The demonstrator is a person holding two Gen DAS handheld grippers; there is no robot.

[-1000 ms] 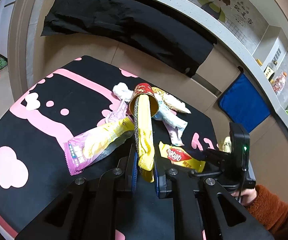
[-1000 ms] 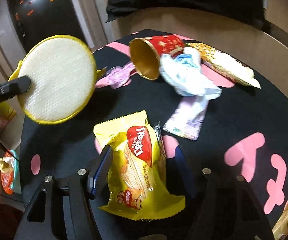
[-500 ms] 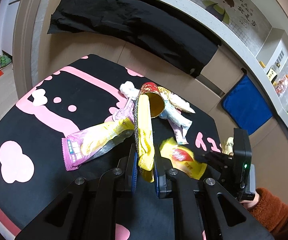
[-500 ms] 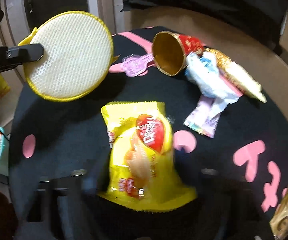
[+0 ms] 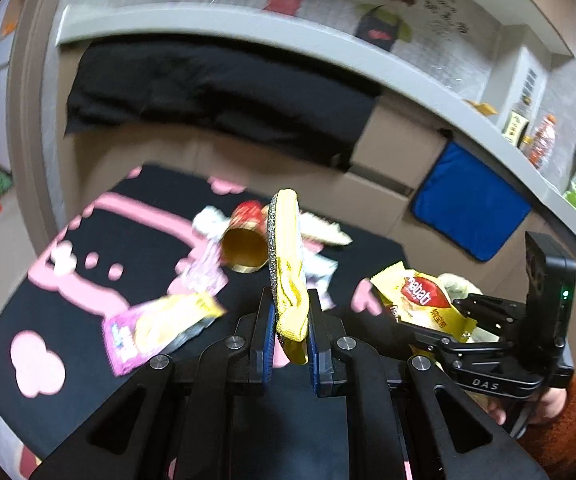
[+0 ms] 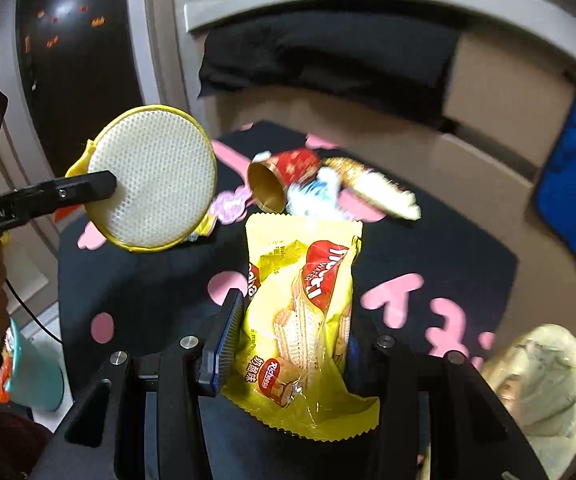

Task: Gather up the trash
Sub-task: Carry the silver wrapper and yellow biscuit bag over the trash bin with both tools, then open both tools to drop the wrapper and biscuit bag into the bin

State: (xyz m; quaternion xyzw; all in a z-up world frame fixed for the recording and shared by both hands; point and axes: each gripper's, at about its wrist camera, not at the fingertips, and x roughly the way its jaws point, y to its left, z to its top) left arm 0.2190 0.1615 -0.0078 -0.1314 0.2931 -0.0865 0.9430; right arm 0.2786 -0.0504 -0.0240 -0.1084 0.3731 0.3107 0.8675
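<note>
The right claw (image 6: 288,328) is clamped on a yellow wafer packet (image 6: 303,316), held up off the black-and-pink counter (image 6: 148,280). The left claw (image 5: 289,320) is clamped on the edge of a round yellow scrubbing pad (image 5: 288,256), held upright. On the far side of the counter lie a tipped red-and-gold paper cup (image 5: 246,236), crumpled wrappers (image 6: 371,190) beside it, and a purple packet (image 5: 156,328) nearer on the left.

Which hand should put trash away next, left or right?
Probably the right. The right gripper is shut on the yellow wafer packet, lifted off the table. The left gripper only holds the round yellow scrubbing pad.
</note>
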